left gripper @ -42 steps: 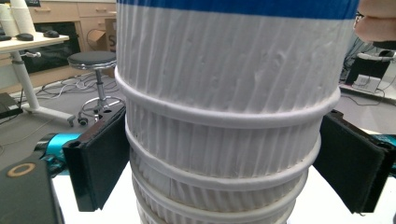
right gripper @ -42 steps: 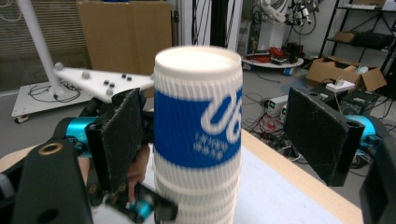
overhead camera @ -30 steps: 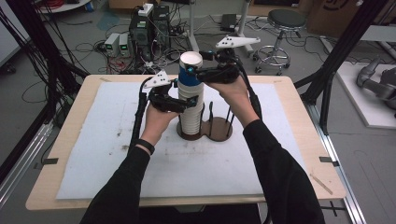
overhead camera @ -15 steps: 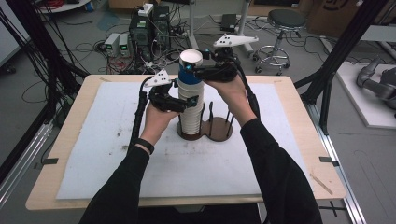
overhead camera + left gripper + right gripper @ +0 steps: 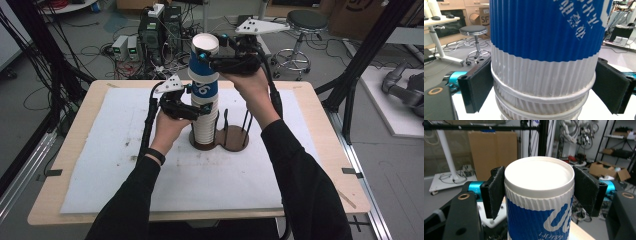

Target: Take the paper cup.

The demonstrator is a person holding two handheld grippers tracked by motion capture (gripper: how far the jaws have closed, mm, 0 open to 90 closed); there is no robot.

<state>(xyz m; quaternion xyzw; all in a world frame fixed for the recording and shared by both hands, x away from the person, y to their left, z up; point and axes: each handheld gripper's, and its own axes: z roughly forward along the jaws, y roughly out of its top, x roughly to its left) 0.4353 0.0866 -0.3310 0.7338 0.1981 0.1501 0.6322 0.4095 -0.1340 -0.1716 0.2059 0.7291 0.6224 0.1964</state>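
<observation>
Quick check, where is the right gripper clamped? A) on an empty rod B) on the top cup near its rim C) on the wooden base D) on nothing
B: the right gripper has its pads pressed on the top cup just below the white rim, above the stack of cups.

The person wears long black sleeves, and a black band [image 5: 156,156] goes round the left wrist. The left tool [image 5: 199,113] is black, with a grey three-cornered plate on top and a black cable hanging off at 7 o'clock. The right tool [image 5: 206,56] is black too, with its own grey plate and small bright blue parts. Up close, each tool has flat, fuzzy black pads [image 5: 495,191], blue tubes behind them, and round brass-coloured rings [image 5: 435,91].
</observation>
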